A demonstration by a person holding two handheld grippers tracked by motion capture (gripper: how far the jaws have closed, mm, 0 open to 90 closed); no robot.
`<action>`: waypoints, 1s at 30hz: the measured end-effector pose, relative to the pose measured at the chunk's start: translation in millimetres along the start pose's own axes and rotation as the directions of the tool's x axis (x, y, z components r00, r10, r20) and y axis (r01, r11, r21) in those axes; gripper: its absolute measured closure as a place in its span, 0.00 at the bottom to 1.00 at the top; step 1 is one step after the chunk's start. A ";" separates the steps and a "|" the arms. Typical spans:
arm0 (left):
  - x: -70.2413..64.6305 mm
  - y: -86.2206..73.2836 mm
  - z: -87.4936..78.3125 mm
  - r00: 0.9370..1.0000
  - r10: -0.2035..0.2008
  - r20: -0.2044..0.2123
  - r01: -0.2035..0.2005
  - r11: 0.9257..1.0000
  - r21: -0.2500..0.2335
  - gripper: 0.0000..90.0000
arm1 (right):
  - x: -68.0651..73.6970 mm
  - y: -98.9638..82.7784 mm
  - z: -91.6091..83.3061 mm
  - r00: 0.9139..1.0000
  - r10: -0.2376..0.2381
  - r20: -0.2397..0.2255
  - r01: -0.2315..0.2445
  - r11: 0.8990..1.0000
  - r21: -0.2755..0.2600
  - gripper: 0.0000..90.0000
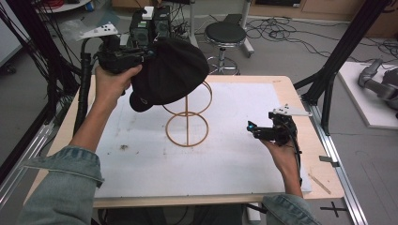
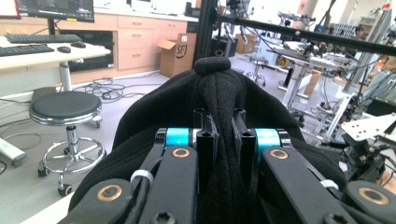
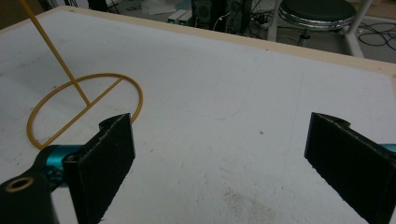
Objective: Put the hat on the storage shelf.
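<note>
A black cap (image 1: 173, 70) hangs in the air over the back left of the table. My left gripper (image 1: 149, 54) is shut on a fold of its fabric. In the left gripper view the cap (image 2: 219, 84) bulges up between the close-set jaws of the left gripper (image 2: 219, 119). Just below and to the right of the cap stands a gold wire stand (image 1: 187, 129), with a round base ring, an upright rod and a top ring partly hidden by the cap. My right gripper (image 1: 253, 127) rests low at the table's right, open (image 3: 219, 140), with nothing between its pads. The stand's base (image 3: 84, 112) lies to its left.
A white board (image 1: 234, 159) covers the wooden table. A black stool (image 1: 225, 35) stands behind the far edge. A black frame strut (image 1: 328, 70) rises at the right rear corner. Cables lie on the floor beyond.
</note>
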State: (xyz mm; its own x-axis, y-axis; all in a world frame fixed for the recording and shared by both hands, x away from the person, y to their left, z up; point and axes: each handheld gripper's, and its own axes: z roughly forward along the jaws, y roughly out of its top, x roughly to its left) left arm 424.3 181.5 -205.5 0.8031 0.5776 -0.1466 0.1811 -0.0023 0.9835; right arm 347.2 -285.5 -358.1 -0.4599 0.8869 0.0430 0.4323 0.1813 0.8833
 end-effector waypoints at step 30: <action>-23.4 -27.5 28.1 0.996 0.076 0.039 -0.081 0.989 0.125 0.90 | 0.3 0.5 -1.0 1.000 0.012 -0.003 -0.012 1.000 0.001 0.09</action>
State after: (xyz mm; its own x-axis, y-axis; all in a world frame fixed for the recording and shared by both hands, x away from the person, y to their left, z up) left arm 416.5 145.1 -232.1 0.8359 0.5437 -0.0751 0.1853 -0.1509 0.9710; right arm 346.5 -285.6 -357.2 -0.4566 0.8880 0.0551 0.4386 0.1708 0.8823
